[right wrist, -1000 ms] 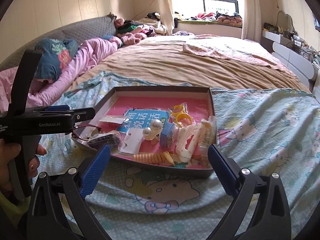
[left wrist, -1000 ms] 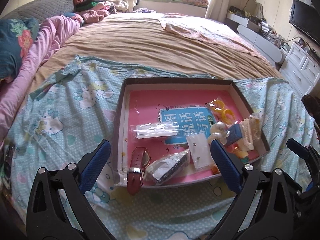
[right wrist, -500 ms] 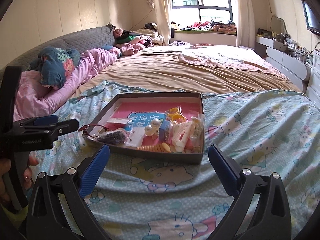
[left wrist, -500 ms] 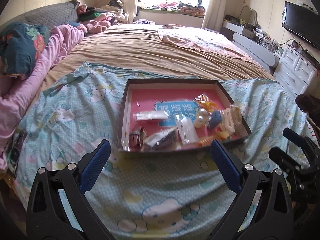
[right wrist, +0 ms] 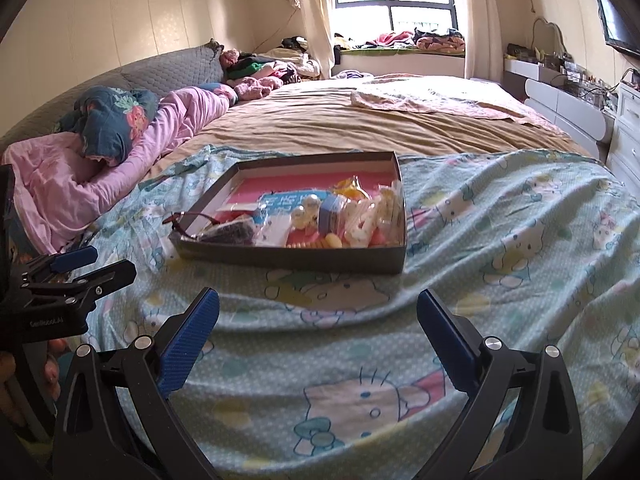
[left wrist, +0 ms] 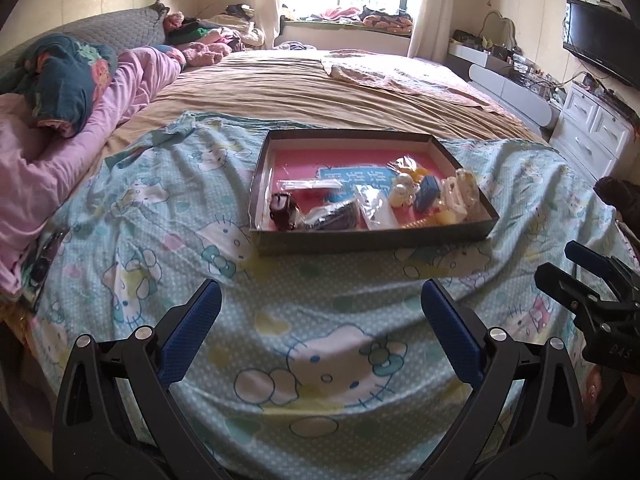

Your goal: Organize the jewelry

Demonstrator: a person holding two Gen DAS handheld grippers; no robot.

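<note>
- Left wrist view: the box (left wrist: 372,236) sits on the cartoon-print sheet (left wrist: 160,216), well ahead of both tongs.
- Jewelry pieces (left wrist: 404,194) all look to be inside it, so the sorting seems pretty much done.
- Left gripper (left wrist: 320,332) and right gripper (right wrist: 318,334) both gape wide, holding nothing.

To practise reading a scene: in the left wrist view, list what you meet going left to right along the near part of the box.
Dark red watch → dark bagged item → clear packet → pearl piece → blue item → white clip.
</note>
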